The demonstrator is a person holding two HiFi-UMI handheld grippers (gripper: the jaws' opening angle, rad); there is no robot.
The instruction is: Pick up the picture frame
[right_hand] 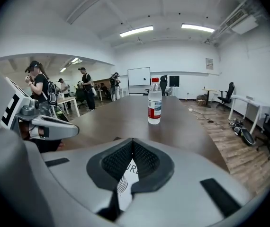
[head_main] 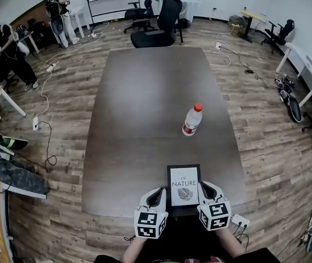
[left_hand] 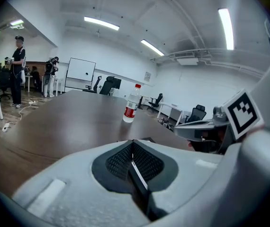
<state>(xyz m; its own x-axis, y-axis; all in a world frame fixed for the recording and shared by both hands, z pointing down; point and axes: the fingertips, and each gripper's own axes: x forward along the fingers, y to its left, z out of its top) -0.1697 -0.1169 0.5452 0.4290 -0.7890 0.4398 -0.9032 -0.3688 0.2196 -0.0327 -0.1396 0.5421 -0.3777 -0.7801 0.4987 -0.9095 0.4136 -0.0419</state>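
Here, picture frame (head_main: 184, 186) — left gripper (head_main: 158, 193), right gripper (head_main: 206, 187) flanking, closed.

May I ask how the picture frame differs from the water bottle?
The picture frame lies flat at the near edge of the table; the water bottle stands upright farther in. The frame is black-edged and rectangular; the bottle is clear with a red cap. Both rest on that table.

The picture frame (head_main: 184, 186) on the bench (head_main: 145, 103) holds a print that reads "OF NATURE" above a leaf drawing. A smaller line above these words is too small to read. The red label on the bottle (head_main: 192, 119) is illegible.
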